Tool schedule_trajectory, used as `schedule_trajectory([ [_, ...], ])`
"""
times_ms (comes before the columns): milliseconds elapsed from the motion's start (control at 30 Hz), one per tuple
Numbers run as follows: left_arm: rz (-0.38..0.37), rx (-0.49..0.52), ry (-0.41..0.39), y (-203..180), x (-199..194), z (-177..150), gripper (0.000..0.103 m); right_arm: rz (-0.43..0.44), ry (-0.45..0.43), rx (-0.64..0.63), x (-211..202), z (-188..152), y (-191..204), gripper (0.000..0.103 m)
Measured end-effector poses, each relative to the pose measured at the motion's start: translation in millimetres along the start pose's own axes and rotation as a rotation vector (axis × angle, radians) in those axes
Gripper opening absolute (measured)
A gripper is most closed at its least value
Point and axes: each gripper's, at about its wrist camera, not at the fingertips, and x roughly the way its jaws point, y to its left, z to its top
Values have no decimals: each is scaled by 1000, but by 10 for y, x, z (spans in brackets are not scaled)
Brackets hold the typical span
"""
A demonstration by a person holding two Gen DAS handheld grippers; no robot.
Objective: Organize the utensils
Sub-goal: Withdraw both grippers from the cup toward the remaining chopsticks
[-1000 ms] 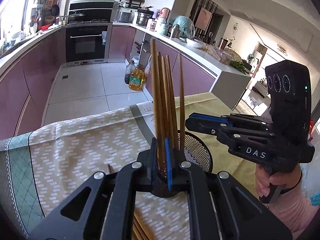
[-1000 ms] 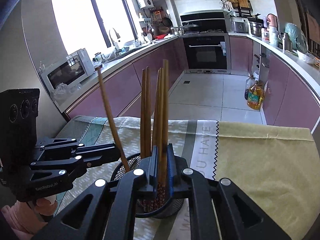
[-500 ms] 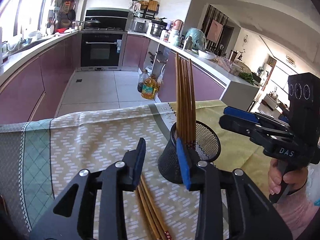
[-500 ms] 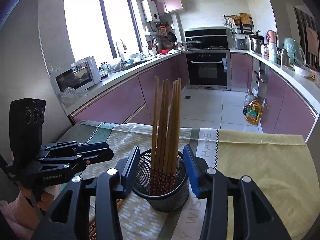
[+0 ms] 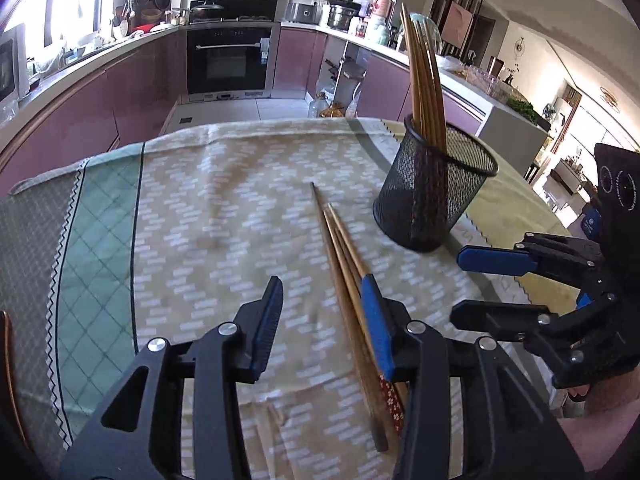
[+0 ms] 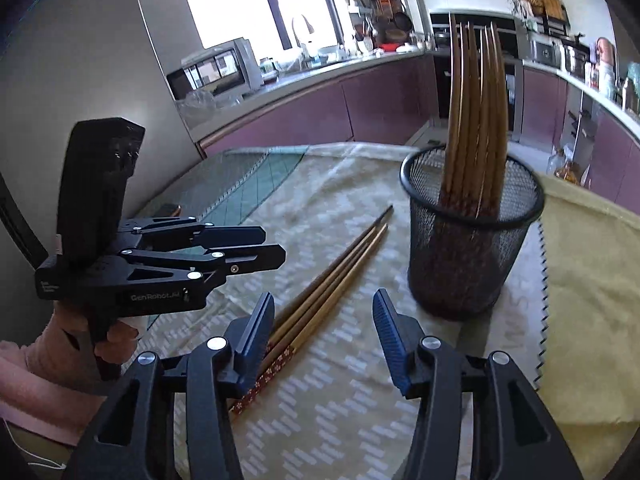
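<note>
A black mesh cup [image 5: 432, 192] [image 6: 472, 248] stands on the patterned cloth with several wooden chopsticks [image 5: 424, 80] [image 6: 476, 100] upright in it. Three loose chopsticks [image 5: 340, 248] [image 6: 340, 268] lie on the cloth beside the cup. My left gripper [image 5: 320, 284] [image 6: 272, 246] hangs low over them, its jaws opening; the chopsticks run along its right finger, unpressed. My right gripper [image 6: 323, 296] [image 5: 472, 288] is also opening above their patterned ends, which lie by its left finger. Neither holds anything.
The tablecloth [image 5: 200, 220] has a green checked band on the left and a yellow part [image 6: 580, 320] beyond the cup. Purple kitchen cabinets [image 5: 100, 92] and an oven [image 5: 228, 60] lie past the table's far edge. A hand [image 6: 80, 340] grips the left tool.
Both grippers were shut on chopstick bundles over the cup. They let them go into the cup, opened, and drew back and down toward the loose chopsticks on the cloth.
</note>
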Motion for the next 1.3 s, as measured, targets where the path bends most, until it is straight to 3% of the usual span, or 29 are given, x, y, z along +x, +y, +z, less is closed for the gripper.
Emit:
schedule_trajectory([
  [200,4,9,48,5,100,-182,40,-18,70,25,288,-119,62,47],
  [533,-4,17,58,16,95,-254,40,-82,85,-22,444,-96,236,43],
  [1033,-24,50,68,-81,114,-256,40,-127,107,-20,452,-122,116,32],
  [1300,0,69,85,-116,190,-267,39,-126,106,-7,445,-126,77,31],
])
